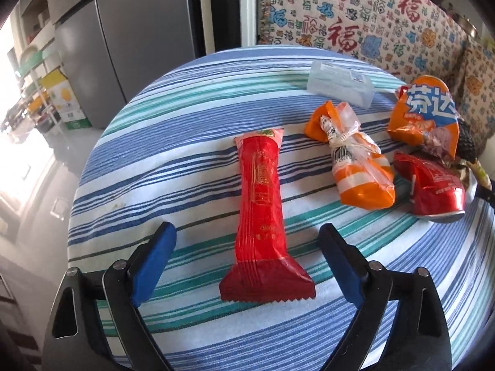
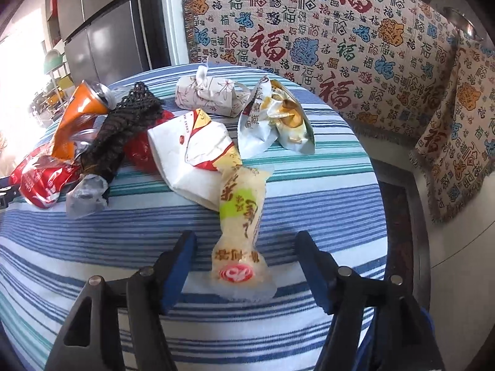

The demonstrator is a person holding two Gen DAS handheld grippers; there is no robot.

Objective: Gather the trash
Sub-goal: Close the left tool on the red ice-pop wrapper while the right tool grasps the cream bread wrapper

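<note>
- Striped tablecloth (image 1: pixel 191 142) in blue, teal and white covers the round table.
- Patterned sofa throw (image 2: pixel 355 40) with Chinese characters behind it.
- Grey refrigerator (image 1: pixel 123 31) at left.
- Matching cushion (image 2: pixel 464 142) at right.

2 crushed cans (image 1: pixel 428 185), 6 wrappers (image 1: pixel 263 216), 1 clear box (image 1: pixel 340 85).

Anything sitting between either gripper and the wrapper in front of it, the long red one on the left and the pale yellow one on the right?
Nothing visible. The long red wrapper lies alone on the striped cloth, its crimped end between the open left hand-held gripper. The pale yellow wrapper likewise sits between the open right hand-held gripper.
</note>
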